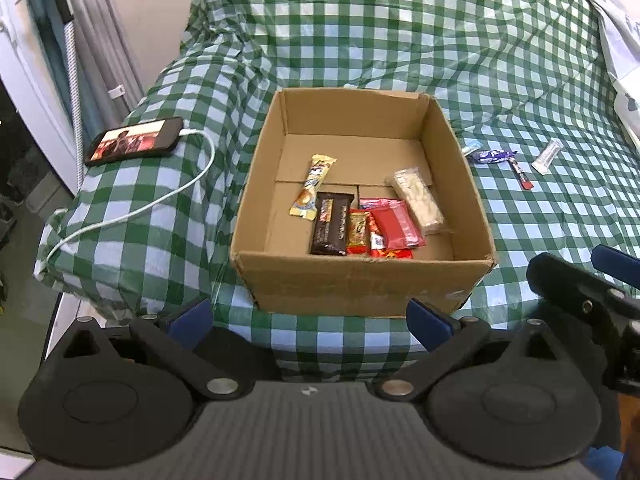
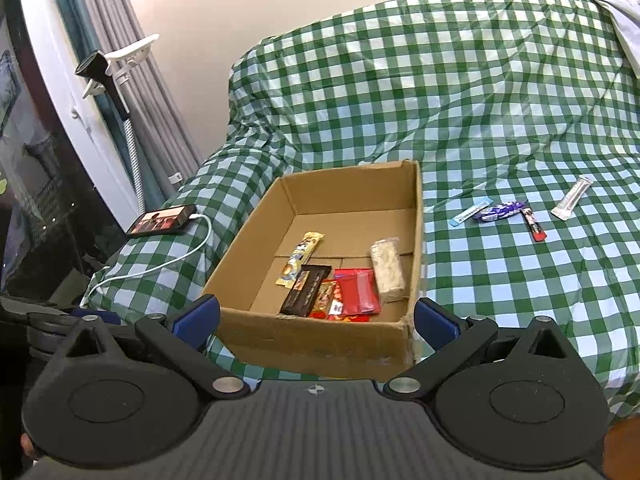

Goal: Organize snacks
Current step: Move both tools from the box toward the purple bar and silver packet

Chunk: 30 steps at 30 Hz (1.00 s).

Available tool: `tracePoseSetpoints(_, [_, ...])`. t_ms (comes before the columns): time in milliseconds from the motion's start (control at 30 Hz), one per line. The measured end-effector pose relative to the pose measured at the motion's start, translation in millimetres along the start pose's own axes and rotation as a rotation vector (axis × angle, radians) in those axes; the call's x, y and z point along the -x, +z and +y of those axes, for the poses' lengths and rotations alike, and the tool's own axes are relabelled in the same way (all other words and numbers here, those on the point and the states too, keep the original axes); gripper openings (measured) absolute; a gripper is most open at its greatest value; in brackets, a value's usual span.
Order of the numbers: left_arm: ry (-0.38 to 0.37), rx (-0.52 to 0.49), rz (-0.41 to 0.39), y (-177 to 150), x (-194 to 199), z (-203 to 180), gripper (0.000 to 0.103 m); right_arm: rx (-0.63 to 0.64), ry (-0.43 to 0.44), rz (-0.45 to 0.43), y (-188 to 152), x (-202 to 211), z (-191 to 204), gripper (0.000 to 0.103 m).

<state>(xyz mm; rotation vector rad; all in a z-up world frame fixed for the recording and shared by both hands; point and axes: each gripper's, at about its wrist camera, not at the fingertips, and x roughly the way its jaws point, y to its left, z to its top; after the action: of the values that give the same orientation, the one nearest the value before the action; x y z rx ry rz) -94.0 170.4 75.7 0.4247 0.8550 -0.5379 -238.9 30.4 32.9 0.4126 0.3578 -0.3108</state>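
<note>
Both the left claw (image 1: 308,316) and right claw (image 2: 316,318) hang wide and empty before the cardboard box (image 1: 360,280), half-filled, while four loose snacks (image 2: 516,212) wait on the checked bed (image 2: 500,280) beyond the box's right wall.

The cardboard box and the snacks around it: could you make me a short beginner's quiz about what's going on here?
1. True or false: the cardboard box already holds several snacks.
2. How many snacks lie on the checked cloth outside the box? A) two B) four C) seven
3. Fill in: the left gripper and right gripper are both ____ and hold nothing.

Key
1. True. A dark chocolate bar, a red packet and others lie inside.
2. B. A pale blue stick, a purple wrapper, a red-tipped stick and a silver stick.
3. Open.
</note>
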Motion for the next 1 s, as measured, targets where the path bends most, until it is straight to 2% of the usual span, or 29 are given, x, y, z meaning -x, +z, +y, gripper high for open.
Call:
tracePoseSetpoints(167, [-0.026,-0.046,-0.006,18.8,-2.4,-22.9,0.103,-0.028,-0.037,-0.029,8.1,1.8,-22.7,0.102])
tracePoseSetpoints(300, [-0.075,-0.104,-0.013,42.3,-8.2,-52.5,0.103,-0.059,-0.082,-0.058,18.1,4.5,-51.8,0.102])
tracePoseSetpoints(467, [-0.172,-0.168,0.009,78.1,-22.1,-97.4,0.103,-0.138,-0.169,-0.096,30.7,9.8,-108.3,0.102])
tracePoseSetpoints(567, [-0.198,-0.205,0.025,100.9,-38.1,-130.0,0.103,-0.186,-0.236,-0.116,38.7,10.8,-151.5,0.102])
tracePoseSetpoints(800, [-0.223,-0.34,0.069,150.2,-105.9,-217.3,0.103,-0.286,-0.36,-0.136,62.4,-1.9,-243.2,0.102])
tracePoseSetpoints(1000, [-0.195,-0.481,0.123,190.8,-201.8,-292.5,0.103,-0.325,-0.426,-0.097,83.0,-58.7,-313.0,0.102])
